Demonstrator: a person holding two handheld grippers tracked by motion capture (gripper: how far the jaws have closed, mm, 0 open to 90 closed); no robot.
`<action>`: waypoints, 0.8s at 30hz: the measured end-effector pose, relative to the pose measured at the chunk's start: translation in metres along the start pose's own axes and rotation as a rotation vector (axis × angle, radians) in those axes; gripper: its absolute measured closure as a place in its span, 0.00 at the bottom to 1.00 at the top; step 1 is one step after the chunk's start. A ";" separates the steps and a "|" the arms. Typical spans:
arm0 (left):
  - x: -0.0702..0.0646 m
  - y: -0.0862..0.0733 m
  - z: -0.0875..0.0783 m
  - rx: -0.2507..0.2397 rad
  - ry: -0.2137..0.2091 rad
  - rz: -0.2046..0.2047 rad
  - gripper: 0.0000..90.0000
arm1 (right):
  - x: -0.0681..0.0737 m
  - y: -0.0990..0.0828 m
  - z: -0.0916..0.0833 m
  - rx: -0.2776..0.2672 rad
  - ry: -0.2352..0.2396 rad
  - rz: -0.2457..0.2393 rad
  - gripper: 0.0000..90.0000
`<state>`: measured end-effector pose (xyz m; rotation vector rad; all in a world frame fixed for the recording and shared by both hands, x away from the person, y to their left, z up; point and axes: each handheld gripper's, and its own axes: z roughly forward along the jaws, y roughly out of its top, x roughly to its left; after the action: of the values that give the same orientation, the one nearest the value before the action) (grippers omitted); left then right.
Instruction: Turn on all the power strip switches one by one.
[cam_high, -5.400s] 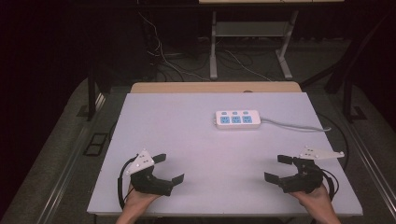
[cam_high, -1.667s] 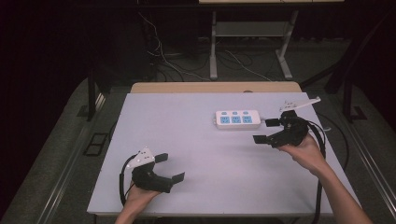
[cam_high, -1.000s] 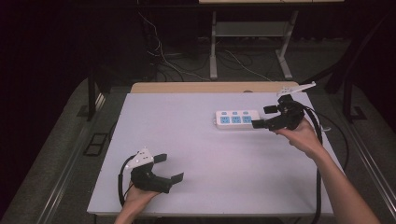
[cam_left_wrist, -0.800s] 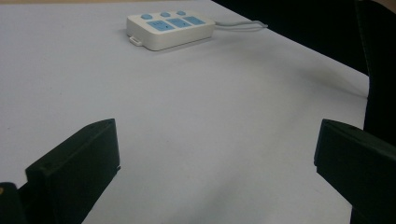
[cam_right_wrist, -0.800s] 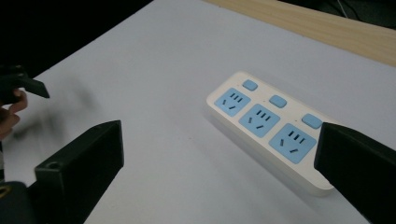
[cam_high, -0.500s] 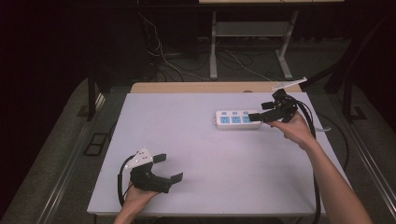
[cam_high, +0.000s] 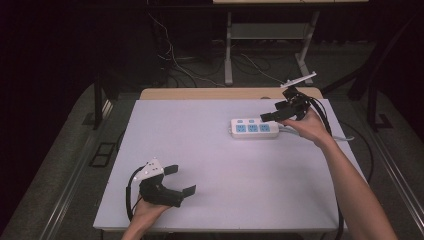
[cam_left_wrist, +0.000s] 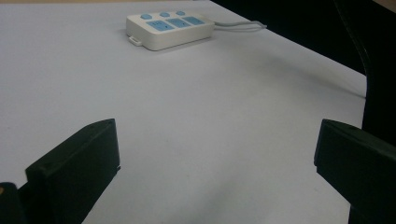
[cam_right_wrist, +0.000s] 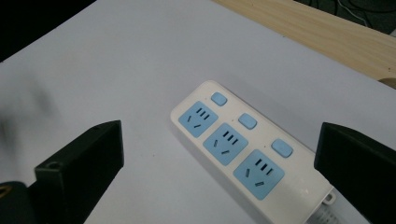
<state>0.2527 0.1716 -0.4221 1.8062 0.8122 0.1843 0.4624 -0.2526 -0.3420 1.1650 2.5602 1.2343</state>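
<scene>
- High view: the right gripper (cam_high: 274, 112) hangs over the right end of a white power strip (cam_high: 254, 128) at the far right of the tabletop (cam_high: 210, 165), jaws spread and holding nothing. By the look of it the work is at its opening stage: the strip lies flat, untouched, its cable (cam_high: 345, 137) trailing off the right edge, and any grasp or button press is yet to come. The left gripper (cam_high: 175, 181) rests at the near left edge, jaws released, well apart from the strip.
- Left gripper view: the power strip (cam_left_wrist: 169, 30) sits far across the bare tabletop, well beyond the two parted jaws.
- Right gripper view: the power strip (cam_right_wrist: 247, 154) lies just below and between the wide-open jaws, three blue sockets and three blue buttons (cam_right_wrist: 247, 121) facing up, nothing plugged in, no contact made.
</scene>
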 end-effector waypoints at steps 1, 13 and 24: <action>0.000 0.000 0.000 -0.001 -0.001 -0.001 0.00 | -0.002 0.002 0.002 0.001 0.002 0.001 0.01; 0.001 0.000 -0.001 -0.006 -0.002 -0.007 0.00 | -0.014 0.012 0.017 0.014 -0.029 0.023 0.01; 0.000 0.000 0.001 0.002 -0.005 0.002 0.00 | -0.029 0.007 0.022 0.020 -0.048 0.041 0.19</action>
<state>0.2529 0.1709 -0.4226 1.8088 0.8078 0.1802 0.4951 -0.2545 -0.3592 1.2412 2.5322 1.1774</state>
